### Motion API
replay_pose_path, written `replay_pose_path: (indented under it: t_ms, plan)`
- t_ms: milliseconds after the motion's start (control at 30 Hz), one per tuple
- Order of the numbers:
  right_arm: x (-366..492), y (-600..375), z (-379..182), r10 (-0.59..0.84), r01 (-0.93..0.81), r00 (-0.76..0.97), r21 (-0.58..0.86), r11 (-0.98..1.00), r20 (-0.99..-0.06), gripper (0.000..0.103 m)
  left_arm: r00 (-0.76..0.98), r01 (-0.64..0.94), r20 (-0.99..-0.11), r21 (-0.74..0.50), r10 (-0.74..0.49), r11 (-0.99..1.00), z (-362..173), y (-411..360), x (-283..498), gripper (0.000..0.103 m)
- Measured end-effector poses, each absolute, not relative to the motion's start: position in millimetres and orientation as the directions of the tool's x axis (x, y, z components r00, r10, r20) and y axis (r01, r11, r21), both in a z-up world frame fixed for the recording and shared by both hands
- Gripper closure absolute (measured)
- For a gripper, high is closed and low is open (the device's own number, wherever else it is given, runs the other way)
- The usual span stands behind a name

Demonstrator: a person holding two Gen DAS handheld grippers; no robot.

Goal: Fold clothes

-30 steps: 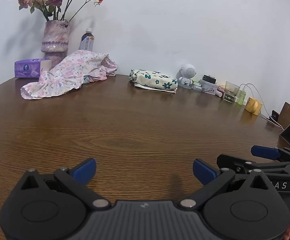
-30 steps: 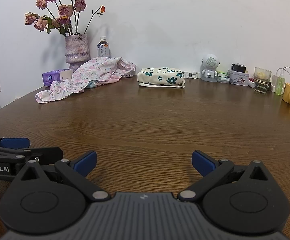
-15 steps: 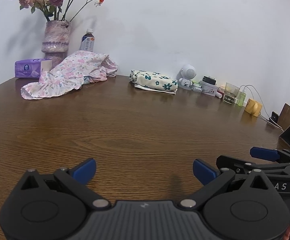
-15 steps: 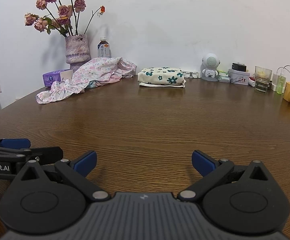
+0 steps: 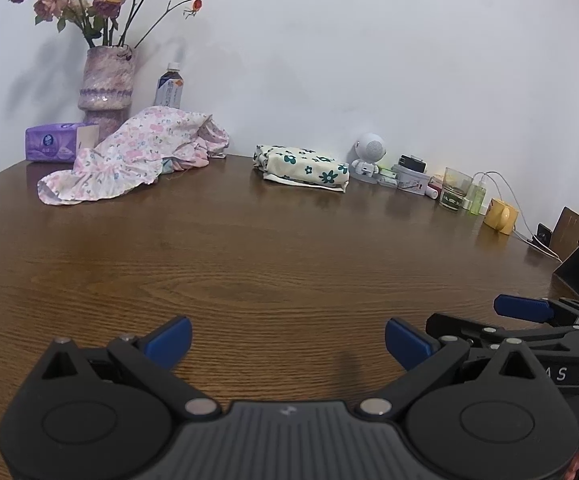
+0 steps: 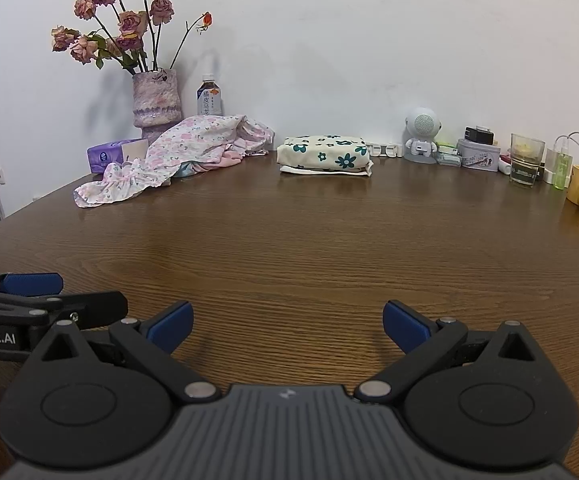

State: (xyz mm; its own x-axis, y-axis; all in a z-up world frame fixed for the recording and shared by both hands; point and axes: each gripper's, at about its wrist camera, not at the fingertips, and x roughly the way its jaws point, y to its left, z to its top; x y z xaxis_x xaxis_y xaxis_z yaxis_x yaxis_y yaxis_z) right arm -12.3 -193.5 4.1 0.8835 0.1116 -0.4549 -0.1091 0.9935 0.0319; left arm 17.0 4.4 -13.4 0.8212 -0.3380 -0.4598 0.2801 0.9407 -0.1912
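Almost nothing has changed in the last second: the wooden table [image 6: 289,248] is bare in the middle, and the crumpled floral garment [image 6: 177,152] lies far left by the vase [image 6: 155,100], next to a folded floral bundle [image 6: 325,156]. Left gripper [image 5: 287,340] and right gripper [image 6: 287,326] stay low at the near edge, jaws spread, holding nothing, so the next fold has not begun.

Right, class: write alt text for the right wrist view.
An open gripper hovers over a bare wooden table. At the far wall lie a crumpled floral garment and a folded flowered cloth, beside a vase of roses.
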Motion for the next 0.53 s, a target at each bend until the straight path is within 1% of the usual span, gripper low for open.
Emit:
replay_pose_path:
  t_ms: [533]
  plan:
    - [-12.8,-192.9,4.1,0.115,-0.114,0.884,0.031,0.993,-0.453,0.000,0.824,0.268,-0.458,-0.202,-0.333,0.942,-14.2,7.1,17.2,0.000]
